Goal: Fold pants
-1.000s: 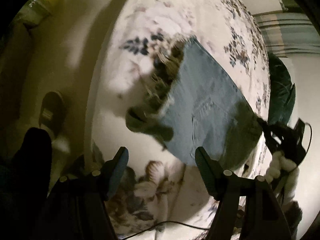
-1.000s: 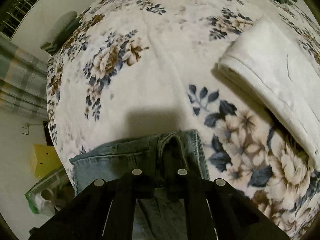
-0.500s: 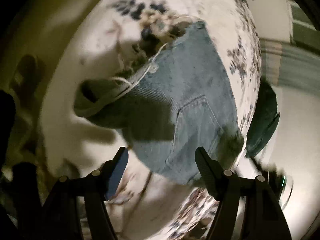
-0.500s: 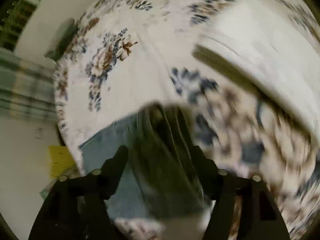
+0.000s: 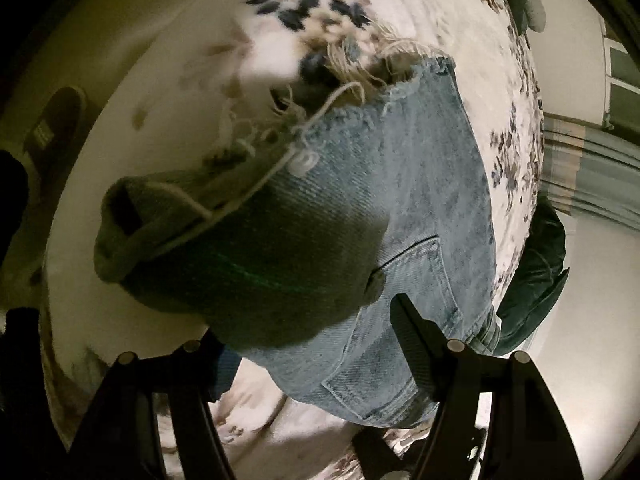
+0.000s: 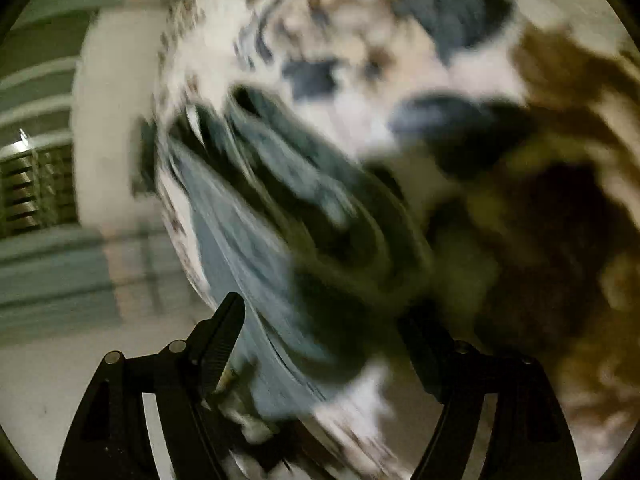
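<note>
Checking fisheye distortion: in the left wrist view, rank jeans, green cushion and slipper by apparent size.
1. Jeans, by far the largest, though closest to the camera.
2. Green cushion.
3. Slipper, close to the cushion in size and dim, so that order is unsure.

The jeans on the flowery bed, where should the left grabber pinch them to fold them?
Probably the near edge of the jeans, beside the back pocket. It lies flat between the open left gripper fingers, so come in low from the front. The frayed hems look too stringy.
</note>
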The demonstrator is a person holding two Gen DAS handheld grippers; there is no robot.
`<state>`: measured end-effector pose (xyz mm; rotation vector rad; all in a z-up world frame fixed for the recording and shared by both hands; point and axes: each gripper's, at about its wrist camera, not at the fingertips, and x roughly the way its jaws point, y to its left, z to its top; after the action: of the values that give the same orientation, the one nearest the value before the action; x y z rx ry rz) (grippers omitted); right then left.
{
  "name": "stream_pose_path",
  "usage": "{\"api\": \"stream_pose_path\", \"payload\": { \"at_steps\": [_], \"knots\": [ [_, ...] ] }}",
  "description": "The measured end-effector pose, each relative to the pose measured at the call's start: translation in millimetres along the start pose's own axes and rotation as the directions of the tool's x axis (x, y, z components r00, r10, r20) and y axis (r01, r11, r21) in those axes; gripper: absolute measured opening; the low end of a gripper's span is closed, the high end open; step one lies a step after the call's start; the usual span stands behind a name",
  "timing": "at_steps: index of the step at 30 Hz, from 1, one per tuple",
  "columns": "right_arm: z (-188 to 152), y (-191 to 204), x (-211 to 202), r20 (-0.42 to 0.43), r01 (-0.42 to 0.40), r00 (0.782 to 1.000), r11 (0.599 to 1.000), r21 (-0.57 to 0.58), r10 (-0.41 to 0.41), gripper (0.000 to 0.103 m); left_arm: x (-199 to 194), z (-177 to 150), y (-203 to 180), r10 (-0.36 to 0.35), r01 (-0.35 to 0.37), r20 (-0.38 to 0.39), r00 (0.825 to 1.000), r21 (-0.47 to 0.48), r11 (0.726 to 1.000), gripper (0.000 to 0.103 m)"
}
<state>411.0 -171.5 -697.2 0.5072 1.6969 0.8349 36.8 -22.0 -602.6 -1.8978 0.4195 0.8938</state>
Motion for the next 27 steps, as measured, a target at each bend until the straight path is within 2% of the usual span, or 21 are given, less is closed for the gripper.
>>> {"api": "stream_pose_path", "payload": {
  "at_steps": [1,2,3,5,8,12,17,21,23,26,27],
  "knots": [
    [2,2,2,0.032,-0.012,0.999,1.0,0.01,0.012,0.073,2,1,-1,-0.002,0.002,0.004,1.0,-0.007,1.0,0.067],
    [2,3,5,0.055,0.001,0.998,1.0,0.024,-0.003,0.054,4,2,-1,-0.005,0.005,0.009,1.0,-0.013,1.0,0.065],
    [2,5,7,0.067,0.009,0.998,0.999,0.032,-0.011,0.047,3,2,-1,-0.011,0.011,0.022,1.0,-0.015,1.0,0.064],
    [-2,6,9,0.083,0.024,0.996,0.998,0.055,-0.028,0.042,0,2,-2,-0.013,0.014,0.054,0.998,-0.013,1.0,0.028],
    [-5,19,1,0.082,0.033,0.996,0.999,0.035,-0.036,0.035,-12,3,-19,-0.019,0.013,0.08,0.997,0.076,0.997,0.019],
    [-13,44,-15,0.087,0.027,0.996,0.999,0.038,-0.03,0.033,-45,0,-53,-0.036,0.017,0.101,0.994,0.191,0.982,0.018],
    [-16,94,-52,0.102,-0.03,0.995,0.998,0.059,0.024,0.032,-89,-7,-114,-0.033,-0.001,0.108,0.994,0.303,0.953,0.018],
    [-3,127,-104,0.149,-0.094,0.985,0.994,0.055,0.085,0.032,-105,-20,-188,-0.078,0.033,0.092,0.993,0.418,0.908,0.018],
    [7,143,-134,0.199,-0.127,0.973,0.99,0.061,0.112,0.032,-102,-28,-226,-0.102,0.06,0.067,0.993,0.468,0.882,0.018],
    [36,164,-186,0.301,-0.166,0.943,0.984,0.065,0.14,0.032,-74,-48,-293,-0.144,0.128,-0.011,0.99,0.534,0.836,0.018],
    [50,170,-206,0.347,-0.176,0.927,0.982,0.066,0.143,0.032,-61,-57,-317,-0.16,0.161,-0.051,0.986,0.554,0.817,0.018]
  ]
}}
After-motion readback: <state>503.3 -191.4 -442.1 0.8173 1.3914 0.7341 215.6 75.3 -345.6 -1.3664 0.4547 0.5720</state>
